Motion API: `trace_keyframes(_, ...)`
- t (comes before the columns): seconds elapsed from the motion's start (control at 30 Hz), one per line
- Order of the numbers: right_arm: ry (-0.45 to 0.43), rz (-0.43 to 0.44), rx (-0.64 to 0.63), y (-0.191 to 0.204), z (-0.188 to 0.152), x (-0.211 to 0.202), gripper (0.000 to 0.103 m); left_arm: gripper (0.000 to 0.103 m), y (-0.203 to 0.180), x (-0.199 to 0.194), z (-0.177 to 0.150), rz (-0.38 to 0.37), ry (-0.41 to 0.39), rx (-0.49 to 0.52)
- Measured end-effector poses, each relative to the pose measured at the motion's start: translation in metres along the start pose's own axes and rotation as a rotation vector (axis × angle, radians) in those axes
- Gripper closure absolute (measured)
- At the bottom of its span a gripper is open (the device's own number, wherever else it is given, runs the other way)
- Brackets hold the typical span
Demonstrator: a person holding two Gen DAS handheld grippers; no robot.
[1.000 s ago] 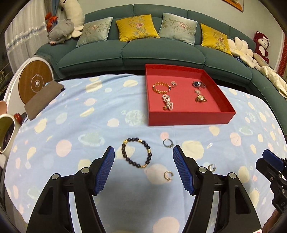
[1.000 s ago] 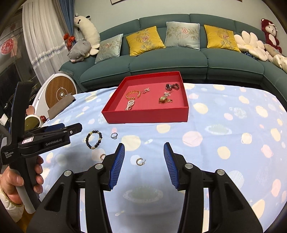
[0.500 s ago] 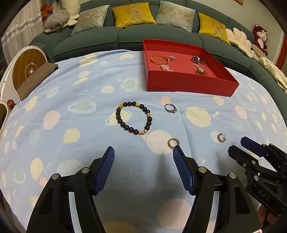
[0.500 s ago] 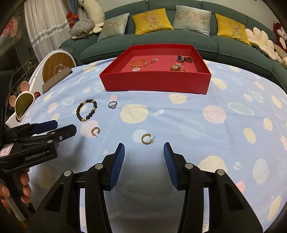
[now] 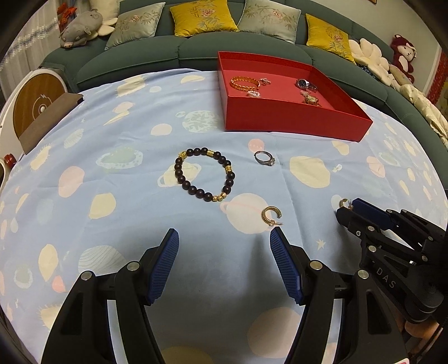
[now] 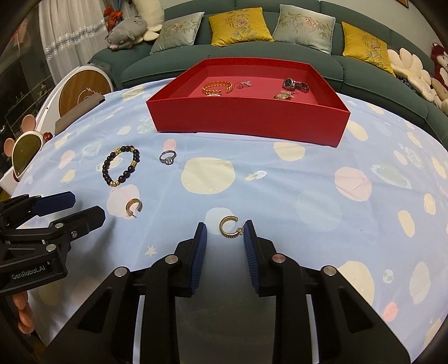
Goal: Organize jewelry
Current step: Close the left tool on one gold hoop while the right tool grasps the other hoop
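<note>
Between the half-closed, just-narrowing pads of the right hand-held gripper [image 6: 224, 233] lies a gold hoop earring [image 6: 229, 227], ungripped.

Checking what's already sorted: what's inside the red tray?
Inside the red cardboard tray: gold chain bracelet, silver charm, two wristwatches. Its front wall partly hides a pearl piece.

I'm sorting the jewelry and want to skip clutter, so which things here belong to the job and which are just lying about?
Job: red tray, beaded bracelet, silver ring, two gold hoop earrings.

Lying about: sofa cushions, plush toys, round wooden-faced device.
</note>
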State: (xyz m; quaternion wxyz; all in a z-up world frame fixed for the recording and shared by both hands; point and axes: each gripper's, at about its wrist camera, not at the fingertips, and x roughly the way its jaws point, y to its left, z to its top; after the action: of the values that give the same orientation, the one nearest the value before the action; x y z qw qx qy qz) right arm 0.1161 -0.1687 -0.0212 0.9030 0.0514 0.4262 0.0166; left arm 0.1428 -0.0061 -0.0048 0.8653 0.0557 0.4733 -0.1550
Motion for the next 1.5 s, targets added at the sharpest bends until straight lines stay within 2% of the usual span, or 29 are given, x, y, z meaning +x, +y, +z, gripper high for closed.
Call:
trace_keyframes(0.03,0.001,0.001,0.005,-0.002,0.001,0.0,0.087,0.038,-0.001,0.0,0.0,-0.007,-0.001,0.0)
trace_keyframes(0.23,-0.002,0.012,0.021,-0.006,0.001,-0.003,0.087,0.038,-0.013,0.003,0.002,-0.037,-0.005,0.013)
trace_keyframes(0.6,-0.035,0.034,0.075,-0.025,0.003,-0.024,0.087,0.038,-0.032,0.025,0.007,-0.011,0.006,0.011)
trace_keyframes(0.87,-0.038,0.031,0.092,-0.034,0.001,-0.027,0.087,0.042,-0.042,0.028,0.006,0.021,-0.012,0.049)
trace_keyframes(1.07,-0.039,0.031,0.093,-0.034,0.0,-0.028,0.087,0.056,-0.043,0.027,0.007,0.026,-0.02,0.057)
trace_keyframes(1.23,-0.038,0.033,0.095,-0.034,0.0,-0.027,0.087,0.076,-0.039,0.026,0.006,0.03,-0.032,0.058)
trace_keyframes(1.4,-0.035,0.038,0.093,-0.032,0.0,-0.026,0.087,0.089,-0.032,0.024,0.004,0.033,-0.038,0.054)
trace_keyframes(1.5,-0.034,0.041,0.091,-0.03,0.001,-0.026,0.087,0.088,-0.027,0.023,0.004,0.017,-0.032,0.041)
